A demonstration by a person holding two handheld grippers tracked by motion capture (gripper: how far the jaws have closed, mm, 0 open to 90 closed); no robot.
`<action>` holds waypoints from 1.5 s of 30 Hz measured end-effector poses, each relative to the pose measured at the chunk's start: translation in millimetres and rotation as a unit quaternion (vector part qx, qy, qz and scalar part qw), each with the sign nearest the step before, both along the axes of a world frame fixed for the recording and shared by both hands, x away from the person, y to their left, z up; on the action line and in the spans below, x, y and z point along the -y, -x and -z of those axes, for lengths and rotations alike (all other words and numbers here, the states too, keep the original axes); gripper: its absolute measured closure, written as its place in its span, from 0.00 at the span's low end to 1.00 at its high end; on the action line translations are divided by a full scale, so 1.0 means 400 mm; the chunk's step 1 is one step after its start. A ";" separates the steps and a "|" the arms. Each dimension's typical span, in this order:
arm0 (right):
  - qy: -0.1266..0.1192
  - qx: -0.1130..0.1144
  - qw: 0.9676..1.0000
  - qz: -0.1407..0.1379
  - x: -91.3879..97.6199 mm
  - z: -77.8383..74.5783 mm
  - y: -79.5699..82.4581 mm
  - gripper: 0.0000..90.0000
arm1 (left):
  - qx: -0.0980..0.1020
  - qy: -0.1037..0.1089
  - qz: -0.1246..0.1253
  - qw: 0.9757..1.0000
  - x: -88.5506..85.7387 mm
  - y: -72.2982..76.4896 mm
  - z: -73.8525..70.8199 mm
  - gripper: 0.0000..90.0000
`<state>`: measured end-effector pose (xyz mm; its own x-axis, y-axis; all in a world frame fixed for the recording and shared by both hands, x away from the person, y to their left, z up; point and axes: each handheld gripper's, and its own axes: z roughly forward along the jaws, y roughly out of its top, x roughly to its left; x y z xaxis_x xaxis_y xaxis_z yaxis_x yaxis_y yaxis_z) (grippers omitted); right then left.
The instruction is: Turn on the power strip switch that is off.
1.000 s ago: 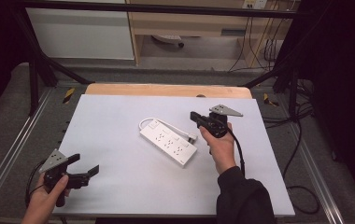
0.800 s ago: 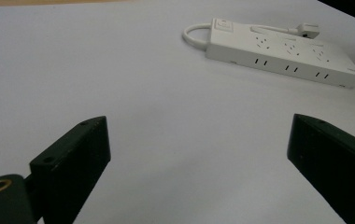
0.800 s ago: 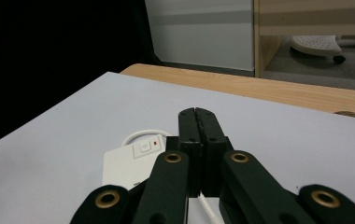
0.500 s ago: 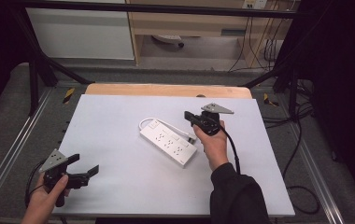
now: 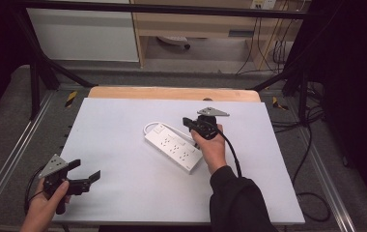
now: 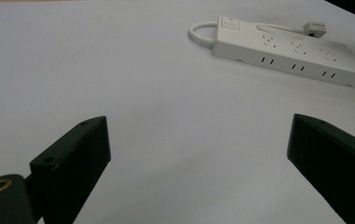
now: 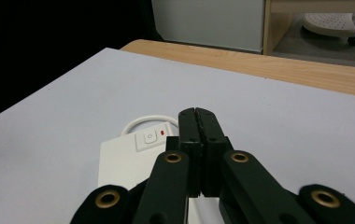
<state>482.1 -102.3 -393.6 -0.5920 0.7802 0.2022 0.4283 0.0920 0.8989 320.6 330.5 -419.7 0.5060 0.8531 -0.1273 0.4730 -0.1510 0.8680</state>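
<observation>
A white power strip [image 5: 173, 147] lies near the middle of the pale worktop [image 5: 123, 121], a little toward the right edge. Its long axis runs on a slant, from the end with the switch [image 7: 150, 136], which points toward the far left corner, down to the plain end nearer the person's side on the right. A short white cord [image 5: 151, 126] loops out of the switch end and runs back along the far side of the strip.

The right gripper [image 5: 188, 121] is over that switch end, its jaws pressed flat together with nothing between them. In the right gripper view the closed tips [image 7: 197, 114] point toward the far edge of the worktop, and the switch with its small red mark sits just to their left and slightly below. I cannot tell whether the tips touch the strip yet. With the jaws shut like this, a press on the switch looks the likely move, and it would need the tips to go down and a touch sideways onto the button.

The left gripper [image 5: 86, 171] hangs near the front left corner, well apart from the strip, its jaws standing wide and empty. From there the strip lies across its view, far ahead. The right hand [image 5: 211, 147] is much the nearer one.
</observation>
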 end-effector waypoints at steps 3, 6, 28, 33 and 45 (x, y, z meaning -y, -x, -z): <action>0.004 -0.001 1.000 -0.002 -0.007 0.002 -0.002 1.00 | 0.000 -0.003 0.001 1.000 0.001 0.000 0.001 0.07; 0.014 -0.006 1.000 -0.007 -0.022 0.007 -0.005 1.00 | 0.000 -0.003 0.001 1.000 0.001 0.000 0.001 0.07; 0.051 -0.036 0.998 -0.023 -0.084 0.036 -0.026 1.00 | -0.003 -0.006 0.002 1.000 0.004 -0.001 0.002 0.07; 0.053 -0.045 0.997 -0.025 -0.097 0.042 -0.033 1.00 | -0.003 -0.007 0.003 1.000 0.004 -0.001 0.002 0.07; 0.058 -0.051 0.997 -0.026 -0.110 0.047 -0.041 1.00 | -0.003 -0.007 0.004 1.000 0.005 -0.001 0.002 0.07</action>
<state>498.6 -58.3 -412.3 -0.6140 0.7701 0.1731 0.5087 0.2184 0.8328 321.1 328.5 -420.6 0.5120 0.8507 -0.1192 0.4774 -0.1664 0.8628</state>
